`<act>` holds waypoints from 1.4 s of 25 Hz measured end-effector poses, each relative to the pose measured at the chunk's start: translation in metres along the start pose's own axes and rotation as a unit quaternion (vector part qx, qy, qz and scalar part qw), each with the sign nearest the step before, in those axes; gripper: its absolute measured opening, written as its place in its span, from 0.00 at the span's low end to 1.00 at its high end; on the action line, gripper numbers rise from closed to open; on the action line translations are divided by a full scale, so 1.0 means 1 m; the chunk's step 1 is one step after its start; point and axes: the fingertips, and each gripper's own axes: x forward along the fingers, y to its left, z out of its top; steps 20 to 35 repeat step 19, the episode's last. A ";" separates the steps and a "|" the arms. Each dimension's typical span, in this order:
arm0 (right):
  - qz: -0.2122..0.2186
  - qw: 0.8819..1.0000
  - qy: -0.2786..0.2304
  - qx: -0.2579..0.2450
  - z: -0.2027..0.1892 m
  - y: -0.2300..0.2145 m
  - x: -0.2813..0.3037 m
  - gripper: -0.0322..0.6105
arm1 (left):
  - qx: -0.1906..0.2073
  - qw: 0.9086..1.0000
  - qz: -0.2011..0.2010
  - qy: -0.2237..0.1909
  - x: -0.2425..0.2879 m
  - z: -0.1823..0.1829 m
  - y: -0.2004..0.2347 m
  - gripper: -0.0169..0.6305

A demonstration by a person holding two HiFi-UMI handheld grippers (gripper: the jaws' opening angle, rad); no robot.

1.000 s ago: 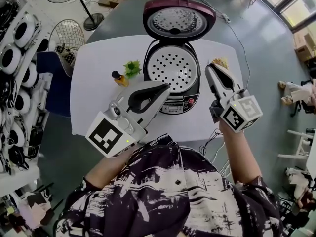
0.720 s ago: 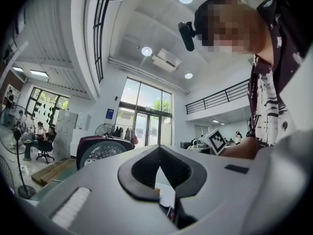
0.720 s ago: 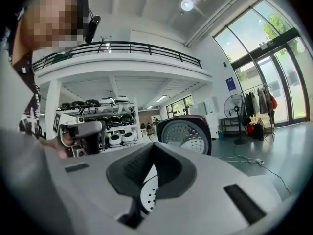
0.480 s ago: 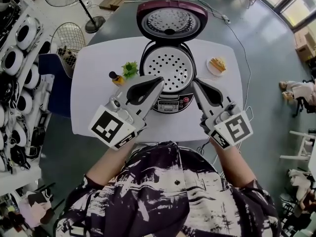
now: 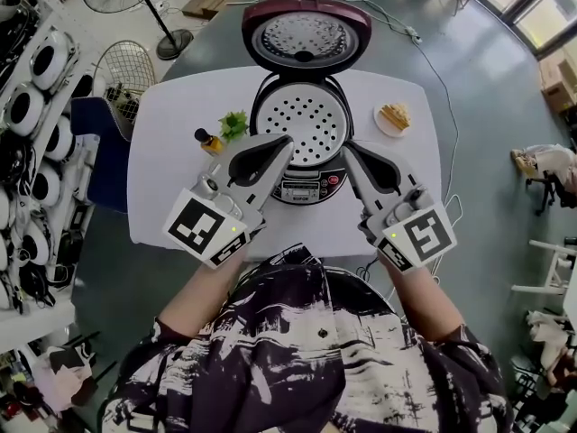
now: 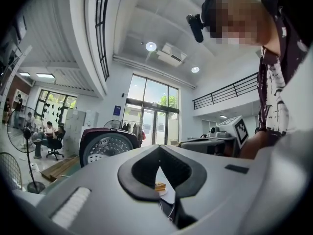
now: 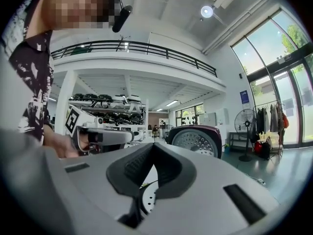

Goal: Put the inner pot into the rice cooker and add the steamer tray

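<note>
Bright; daylight thru windows (image 6: pixel 149 111) + ceiling lights (image 6: pixel 150 46); fisheye warp, dark corners; left gripper (image 6: pixel 159 148) soft-focus.

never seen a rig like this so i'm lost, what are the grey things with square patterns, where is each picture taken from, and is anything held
There is no robot: a person holds a two-jaw tool in each hand, the left gripper and the right gripper. The patterned cubes are part of them. The head view comes from a camera on the person's head, looking steeply down. The two gripper views come from a camera on each gripper, looking along its jaws. On the white table stands a rice cooker with its lid open and a perforated steamer tray in it. Beside it are a small bottle, a green sprig and a plate of food. Both pairs of jaws are shut and empty, close to the cooker's front.
</note>
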 end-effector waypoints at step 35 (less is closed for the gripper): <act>0.015 1.000 -0.004 -0.004 0.004 -0.009 -0.018 0.05 | 0.007 1.000 0.026 0.012 0.010 -0.007 -0.007 0.03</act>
